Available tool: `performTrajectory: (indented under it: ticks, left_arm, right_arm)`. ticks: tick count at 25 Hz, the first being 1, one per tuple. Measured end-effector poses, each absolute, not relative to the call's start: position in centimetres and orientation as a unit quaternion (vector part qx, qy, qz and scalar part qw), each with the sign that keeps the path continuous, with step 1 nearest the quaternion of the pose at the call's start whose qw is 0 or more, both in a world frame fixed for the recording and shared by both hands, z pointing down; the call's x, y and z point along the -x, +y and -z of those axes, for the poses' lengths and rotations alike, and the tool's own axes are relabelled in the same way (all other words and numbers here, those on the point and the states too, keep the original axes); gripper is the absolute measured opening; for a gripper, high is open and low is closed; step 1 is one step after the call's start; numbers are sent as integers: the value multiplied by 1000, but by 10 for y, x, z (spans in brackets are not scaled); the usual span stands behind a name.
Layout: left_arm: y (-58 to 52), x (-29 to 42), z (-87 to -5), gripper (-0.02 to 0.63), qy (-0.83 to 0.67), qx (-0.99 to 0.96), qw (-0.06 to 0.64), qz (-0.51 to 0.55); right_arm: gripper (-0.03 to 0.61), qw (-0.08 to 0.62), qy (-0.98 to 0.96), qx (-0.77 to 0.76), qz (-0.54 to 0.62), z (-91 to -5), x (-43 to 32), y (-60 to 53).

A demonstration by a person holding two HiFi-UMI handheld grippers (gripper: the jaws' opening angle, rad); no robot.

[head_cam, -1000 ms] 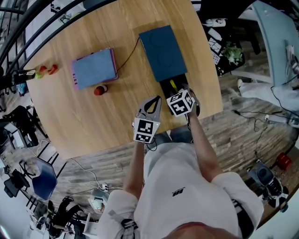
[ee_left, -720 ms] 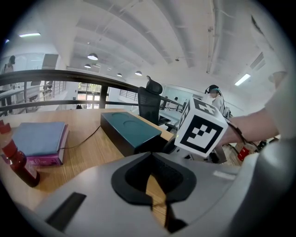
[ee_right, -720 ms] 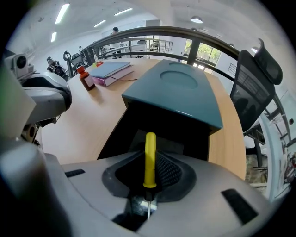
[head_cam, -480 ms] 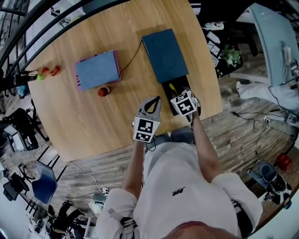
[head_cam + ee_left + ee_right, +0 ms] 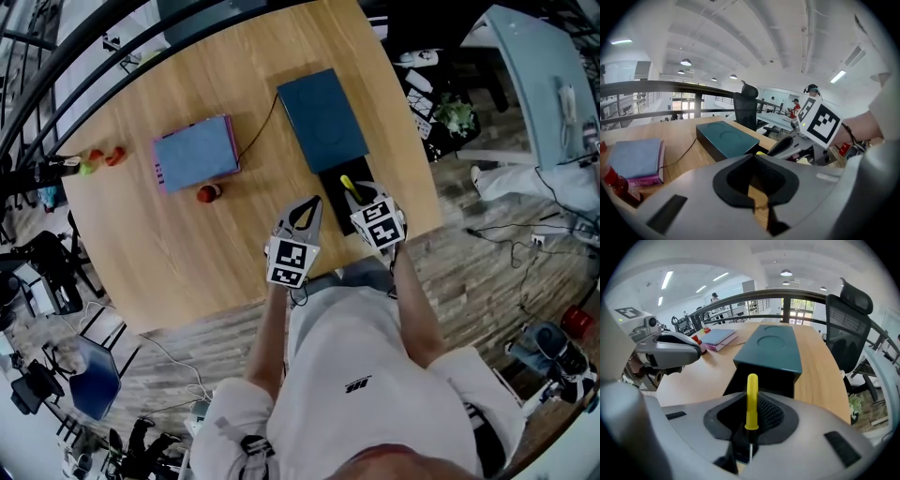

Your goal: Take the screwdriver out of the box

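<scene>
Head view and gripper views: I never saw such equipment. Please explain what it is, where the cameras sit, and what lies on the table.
A person holds a two-jaw tool in each hand. The head view looks down from the person's head; each gripper view rides on one tool, looking along its jaws. On the table lie a teal box, a blue notebook and a red object. The right tool has just closed on a yellow screwdriver above the box's open end. The left tool is shut and empty.
</scene>
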State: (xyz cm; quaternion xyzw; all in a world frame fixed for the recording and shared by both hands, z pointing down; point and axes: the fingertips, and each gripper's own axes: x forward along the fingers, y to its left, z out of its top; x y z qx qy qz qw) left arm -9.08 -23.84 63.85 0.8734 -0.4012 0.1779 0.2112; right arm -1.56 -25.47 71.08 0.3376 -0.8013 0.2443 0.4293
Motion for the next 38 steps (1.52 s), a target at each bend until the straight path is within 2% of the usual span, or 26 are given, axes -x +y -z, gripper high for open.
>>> performTrajectory:
  ticks: [23, 38]
  left_arm:
    - [-236, 65, -528, 12, -441, -875, 127, -153]
    - [-224, 54, -515, 12, -444, -875, 126, -145]
  right_arm:
    - [61, 261, -881, -372, -130, -541, -46, -248]
    - [60, 199, -907, -355, -107, -509, -59, -228]
